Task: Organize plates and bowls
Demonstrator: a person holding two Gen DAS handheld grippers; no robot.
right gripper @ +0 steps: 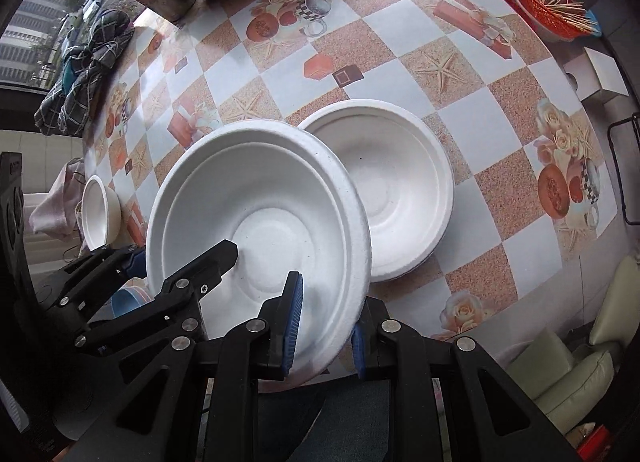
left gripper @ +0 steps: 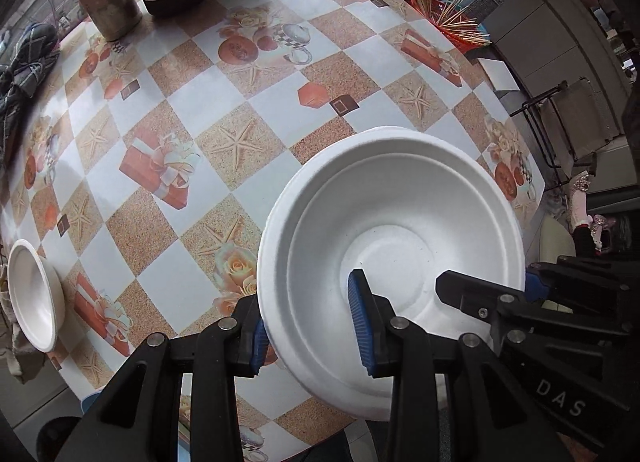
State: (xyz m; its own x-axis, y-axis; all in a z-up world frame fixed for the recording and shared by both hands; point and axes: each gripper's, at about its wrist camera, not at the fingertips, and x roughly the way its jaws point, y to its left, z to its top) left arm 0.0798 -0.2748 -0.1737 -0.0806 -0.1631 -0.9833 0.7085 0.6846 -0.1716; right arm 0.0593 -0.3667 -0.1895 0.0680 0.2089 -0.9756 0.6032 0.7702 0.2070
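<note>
Bowl (right gripper: 260, 221) rim between fingers (right gripper: 292, 322)

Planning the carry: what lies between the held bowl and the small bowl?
Only bare tablecloth separates the held bowl and small bowl, seen in the left wrist view.

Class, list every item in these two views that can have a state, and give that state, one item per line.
Held bowl: lifted, tilted, gripped at opposite rims.
Left gripper: shut on held bowl's rim.
Right gripper: shut on held bowl's rim.
Second bowl: upright on the table, empty.
Small bowl: at the table's far-left edge, empty.
Red basket: holding sticks.
</note>
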